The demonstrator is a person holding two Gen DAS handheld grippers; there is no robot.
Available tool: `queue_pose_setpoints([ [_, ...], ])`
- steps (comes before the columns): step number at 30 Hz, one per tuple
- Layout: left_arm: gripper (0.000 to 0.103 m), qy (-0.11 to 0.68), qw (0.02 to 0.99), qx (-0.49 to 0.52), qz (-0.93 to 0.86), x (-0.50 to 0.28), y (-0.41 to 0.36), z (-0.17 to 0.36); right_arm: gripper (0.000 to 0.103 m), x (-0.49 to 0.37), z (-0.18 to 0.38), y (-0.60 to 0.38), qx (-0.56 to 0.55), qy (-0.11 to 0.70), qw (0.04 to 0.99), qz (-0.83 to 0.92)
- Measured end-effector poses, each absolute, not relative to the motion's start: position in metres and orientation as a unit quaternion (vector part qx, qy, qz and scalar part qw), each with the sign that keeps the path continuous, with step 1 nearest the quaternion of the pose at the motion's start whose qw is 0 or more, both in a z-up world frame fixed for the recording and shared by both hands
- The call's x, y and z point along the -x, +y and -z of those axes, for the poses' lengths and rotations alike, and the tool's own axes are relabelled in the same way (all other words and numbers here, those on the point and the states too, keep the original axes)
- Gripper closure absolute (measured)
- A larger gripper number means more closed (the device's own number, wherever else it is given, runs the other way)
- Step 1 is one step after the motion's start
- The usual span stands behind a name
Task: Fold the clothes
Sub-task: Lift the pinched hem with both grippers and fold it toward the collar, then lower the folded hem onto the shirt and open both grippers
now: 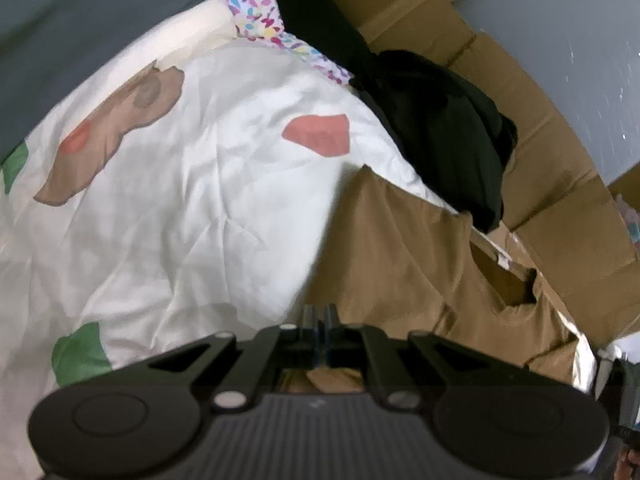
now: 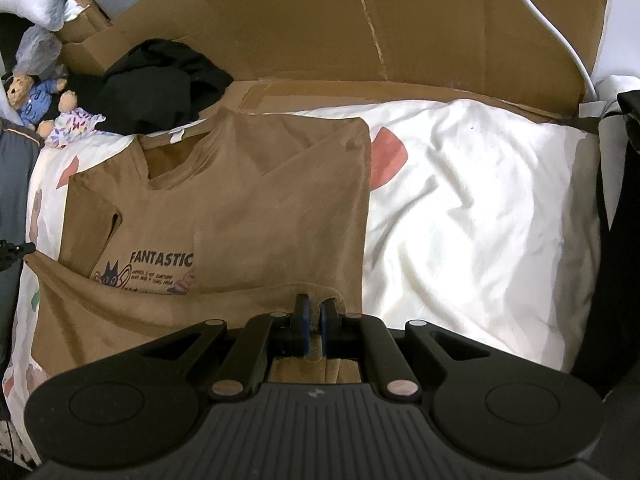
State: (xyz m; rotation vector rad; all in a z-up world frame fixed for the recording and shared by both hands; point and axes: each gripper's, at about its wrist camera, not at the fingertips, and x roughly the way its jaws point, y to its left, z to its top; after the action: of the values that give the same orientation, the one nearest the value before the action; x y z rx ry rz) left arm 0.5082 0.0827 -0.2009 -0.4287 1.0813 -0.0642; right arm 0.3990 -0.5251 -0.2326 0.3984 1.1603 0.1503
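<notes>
Both grippers point(image 1: 319, 316) point(image 2: 314, 312) pinch the brown T-shirt's point(image 2: 240, 208) near hem.

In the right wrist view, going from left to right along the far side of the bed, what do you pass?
Teddy bear in blue → floral cloth → black clothes pile → brown T-shirt → pink patch on the white sheet → white cable.

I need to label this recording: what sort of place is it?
Probably a bedroom: a bed with a white printed duvet, a teddy bear beside it, and flattened cardboard behind. A brown T-shirt lies on top.
</notes>
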Motion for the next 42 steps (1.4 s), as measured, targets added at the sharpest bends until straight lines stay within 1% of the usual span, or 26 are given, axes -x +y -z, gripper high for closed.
queue_pose_setpoints([
  [13,0.101,0.467,0.858,0.211,0.044,-0.531,0.078,0.181,0.098,-0.423,0.225,-0.541,-0.212,0.512,0.831,-0.051],
  [20,0.101,0.438,0.870,0.224,0.035,-0.540,0.078,0.187,0.098,-0.434,0.232,-0.546,-0.219,0.503,0.835,-0.042],
  [28,0.099,0.466,0.860,0.207,0.027,-0.549,0.066,0.221,0.095,-0.442,0.257,-0.547,-0.235,0.511,0.826,-0.029],
  [31,0.097,0.464,0.860,0.210,0.027,-0.548,0.065,0.223,0.093,-0.440,0.256,-0.551,-0.237,0.501,0.832,-0.026],
  [33,0.094,0.464,0.860,0.209,0.028,-0.546,0.064,0.222,0.092,-0.439,0.255,-0.553,-0.236,0.499,0.833,-0.027],
  [37,0.093,0.464,0.864,0.193,0.027,-0.537,0.062,0.222,0.092,-0.435,0.254,-0.555,-0.228,0.503,0.834,-0.023],
  [39,0.089,0.468,0.864,0.187,0.023,-0.532,0.063,0.224,0.088,-0.432,0.251,-0.556,-0.223,0.502,0.835,-0.022],
  [41,0.084,0.473,0.863,0.174,0.019,-0.529,0.061,0.224,0.072,-0.428,0.247,-0.557,-0.215,0.501,0.838,-0.021],
  [42,0.082,0.476,0.864,0.166,0.018,-0.527,0.060,0.225,0.069,-0.426,0.245,-0.558,-0.209,0.500,0.840,-0.021],
])
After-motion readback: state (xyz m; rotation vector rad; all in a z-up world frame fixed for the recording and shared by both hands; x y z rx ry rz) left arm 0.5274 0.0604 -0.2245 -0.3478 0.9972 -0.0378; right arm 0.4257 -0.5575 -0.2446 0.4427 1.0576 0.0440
